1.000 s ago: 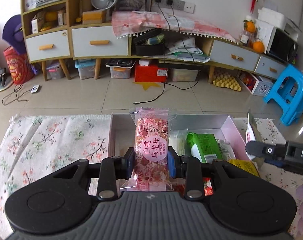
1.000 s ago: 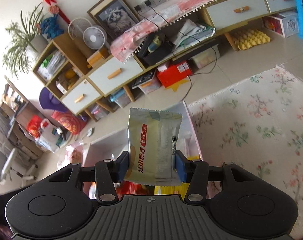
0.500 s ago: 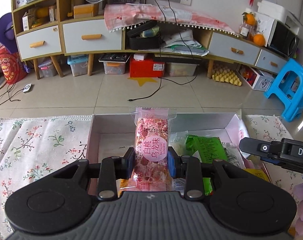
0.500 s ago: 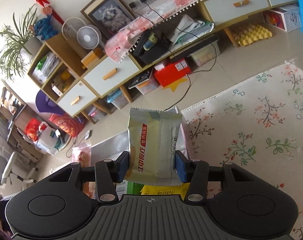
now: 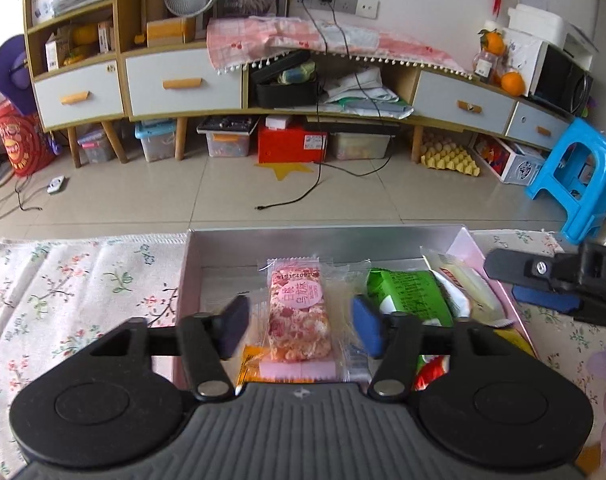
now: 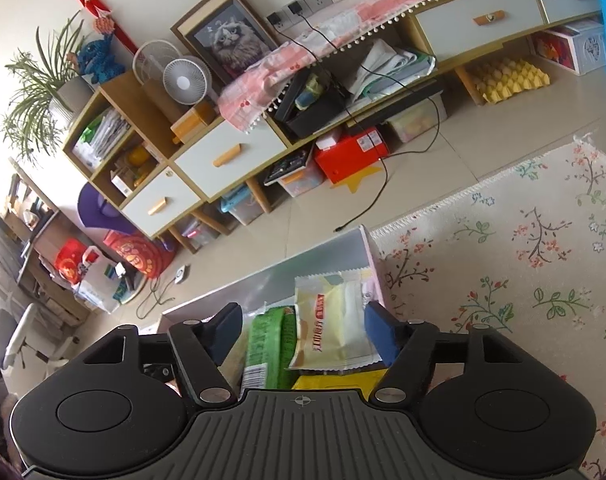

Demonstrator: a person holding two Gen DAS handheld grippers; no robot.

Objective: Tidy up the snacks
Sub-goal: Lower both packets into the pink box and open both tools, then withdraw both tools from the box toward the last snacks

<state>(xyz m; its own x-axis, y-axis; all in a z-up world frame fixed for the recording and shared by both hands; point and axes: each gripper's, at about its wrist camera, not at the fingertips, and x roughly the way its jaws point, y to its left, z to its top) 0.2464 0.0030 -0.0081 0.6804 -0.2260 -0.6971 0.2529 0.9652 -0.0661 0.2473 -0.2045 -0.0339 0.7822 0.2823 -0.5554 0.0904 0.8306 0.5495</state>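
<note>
Pink snack (image 5: 299, 317), between open left tool (image 5: 301, 330)

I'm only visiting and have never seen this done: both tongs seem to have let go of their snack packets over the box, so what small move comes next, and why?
Probably lift both tongs straight up out of the shallow pink-sided box. The left tongs stand open around the pink speckled snack bar, and the right tongs are open around the pale yellow packet; both packets look released, so backing away should avoid dragging them.
</note>
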